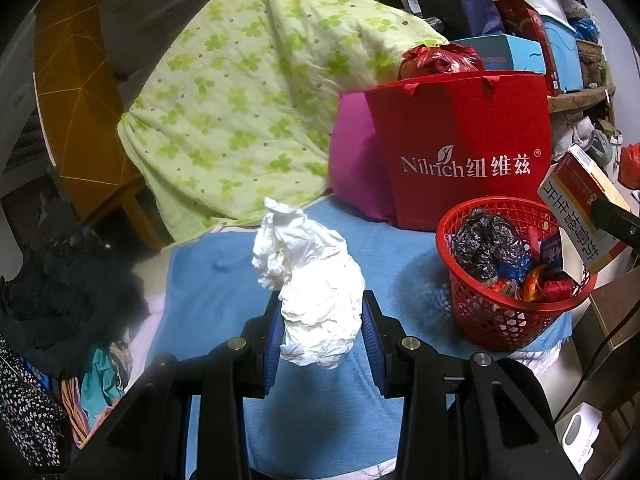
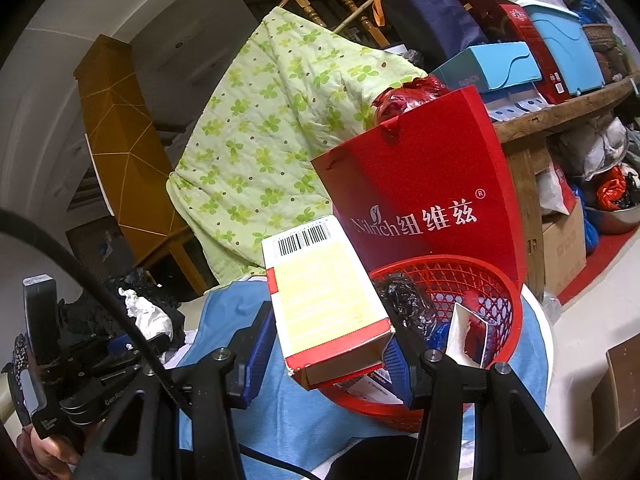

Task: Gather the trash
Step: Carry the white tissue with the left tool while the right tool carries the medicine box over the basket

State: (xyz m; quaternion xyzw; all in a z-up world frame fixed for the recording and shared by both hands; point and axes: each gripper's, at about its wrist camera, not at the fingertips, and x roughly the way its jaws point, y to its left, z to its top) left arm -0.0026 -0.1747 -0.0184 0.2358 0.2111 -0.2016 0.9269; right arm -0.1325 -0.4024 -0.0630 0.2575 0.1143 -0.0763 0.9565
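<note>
Two grippers, both loaded: the left gripper (image 1: 322, 336) is clamped on a crumpled white tissue (image 1: 310, 280) above the blue cloth (image 1: 224, 280); the right gripper (image 2: 330, 344) pinches a red-and-yellow carton (image 2: 324, 300) just over the red mesh basket (image 2: 508, 292), which already contains wrappers.

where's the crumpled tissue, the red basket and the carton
crumpled tissue (image 1: 316, 292), left wrist view, middle of the wad
red basket (image 1: 496, 320), left wrist view, front mesh wall
carton (image 2: 328, 296), right wrist view, yellow top face

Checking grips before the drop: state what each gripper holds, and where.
Left gripper pinches the crumpled white tissue at its lower end. Right gripper clamps the cardboard box across its near end.
</note>
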